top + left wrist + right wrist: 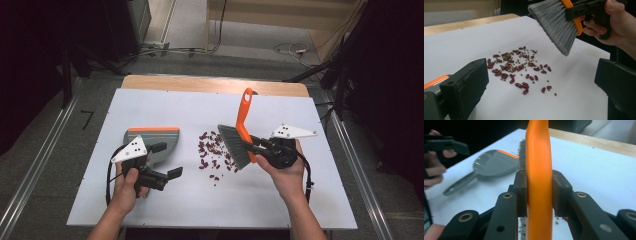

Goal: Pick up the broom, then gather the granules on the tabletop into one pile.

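The brush (243, 131) is a light thing with a stiff orange plastic handle and soft grey bristles that will splay under pressure, so the sensible place to take it is low on the handle, just above the bristle head, and that is where the right hand-held gripper (260, 145) has it: in the right gripper view its jaws are clamped against both sides of the orange handle (539, 182). The smooth handle could swivel in so narrow a grip if the bristles drag hard. Seen from above, the brush sits right of the counter's (150, 205) centre, handle pointing toward 12 o'clock and bristles angled down toward 8 o'clock, lifted just above the scattered beans (212, 152), which look small, hard and apt to roll or skip. The right hand (287, 172) comes in from 5 o'clock, wrist bent inward. The grey dustpan (155, 142) with its orange lip lies flat at 9 o'clock of the beans, thin, light and likely to slide if pushed; its handle, running toward 7 o'clock, is the natural hold. The left hand-held gripper (167, 160) hovers over that handle with jaws spread wide and nothing between them, the left hand (127, 185) held level and aimed toward 3 o'clock at the beans.
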